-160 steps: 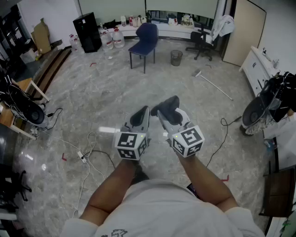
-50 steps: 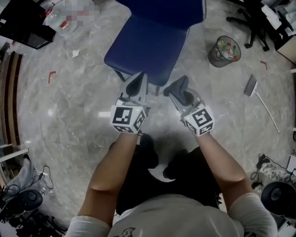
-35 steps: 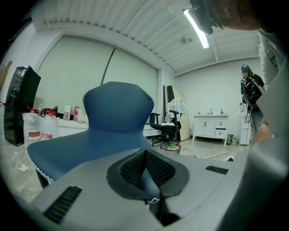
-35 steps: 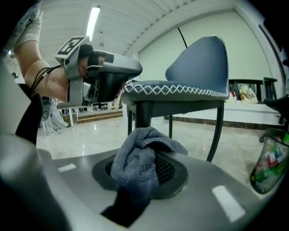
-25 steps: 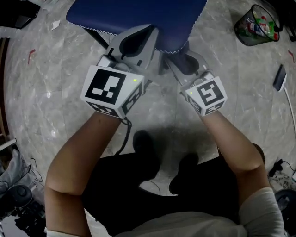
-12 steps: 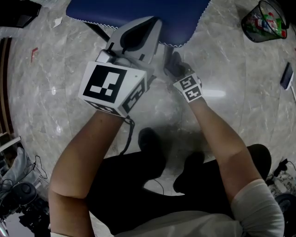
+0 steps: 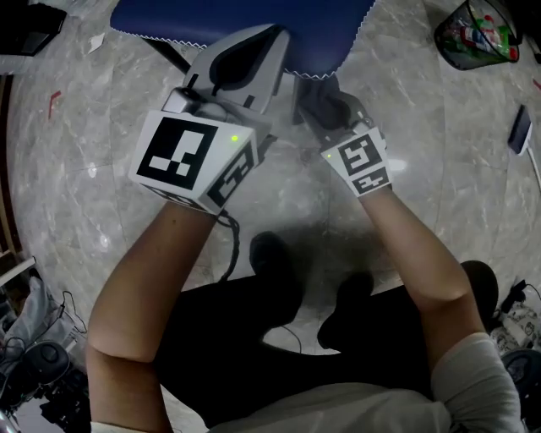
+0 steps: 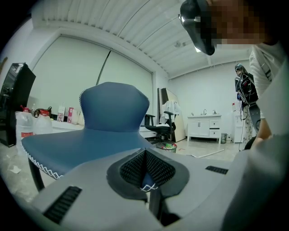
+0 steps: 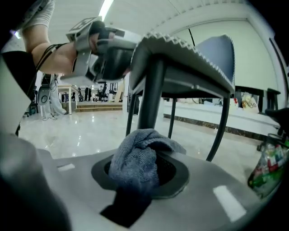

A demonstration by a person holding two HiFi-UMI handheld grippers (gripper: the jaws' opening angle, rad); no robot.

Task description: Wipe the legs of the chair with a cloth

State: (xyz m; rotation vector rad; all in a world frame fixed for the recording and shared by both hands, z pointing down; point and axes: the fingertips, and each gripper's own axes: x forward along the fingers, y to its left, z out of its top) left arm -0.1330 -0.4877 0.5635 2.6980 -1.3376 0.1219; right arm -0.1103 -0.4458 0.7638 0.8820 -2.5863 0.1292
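Two grippers engaged: left gripper jaws clamped on the blue chair seat edge; right gripper jaws clamped on a grey cloth, just beside the near chair leg.

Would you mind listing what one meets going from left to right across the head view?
Left gripper, shut on the chair seat → right gripper, holding the cloth → waste bin.
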